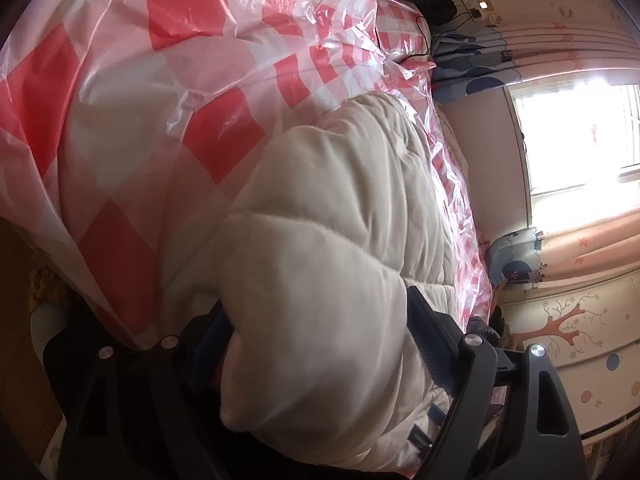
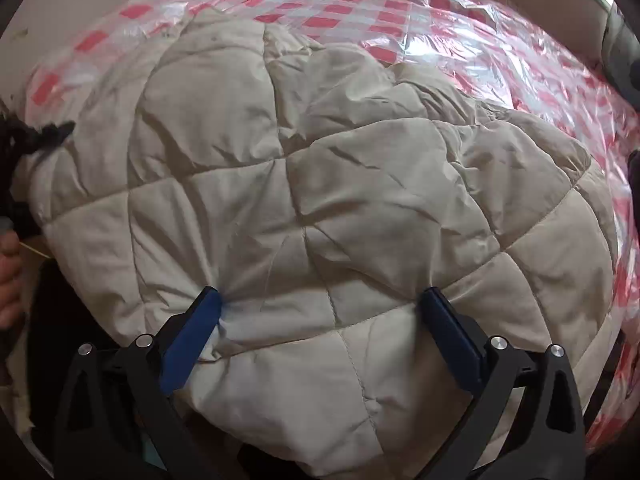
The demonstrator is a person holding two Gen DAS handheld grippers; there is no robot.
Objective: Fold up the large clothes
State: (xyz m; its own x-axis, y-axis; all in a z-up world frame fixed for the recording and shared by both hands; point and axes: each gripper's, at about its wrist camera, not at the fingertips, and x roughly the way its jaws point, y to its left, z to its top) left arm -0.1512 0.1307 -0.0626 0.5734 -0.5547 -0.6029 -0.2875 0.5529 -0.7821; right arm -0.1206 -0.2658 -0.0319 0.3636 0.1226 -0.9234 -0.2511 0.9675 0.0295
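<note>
While the cream quilted padded garment (image 2: 320, 184) lies spread over the red-and-white checked plastic sheet (image 2: 460, 20) covering the bed, both tongs are engaged with it. The garment occupies most of the sheet in the right wrist view, its near edge towards the camera, with sheet showing beyond its far edge and along its right side.

Right tongs (image 2: 320, 308): the two blue-padded fingers (image 2: 200, 320) stand wide apart, spread open. Both tips press into the garment near its near edge, and fabric puckers at the left tip. The cloth between them lies flat, not pinched.

Left tongs (image 1: 316, 320): a thick padded fold of the garment (image 1: 320, 280) fills the gap between the fingers. The right finger (image 1: 432, 344) lies against the fold's side; the left finger is largely hidden behind the bulge. The tongs are clenched around this bulky fold, though held wide by its thickness.

At the left edge of the right wrist view, a hand (image 2: 10, 276) shows beside the garment's left side, near a dark item (image 2: 36, 136) whose nature cannot be determined.

Surroundings in the left wrist view: a bright window (image 1: 580, 140), pink curtains (image 1: 560, 52), a patterned wall (image 1: 580, 340), and a dark cable (image 1: 424, 36) running across the sheet's far end.
</note>
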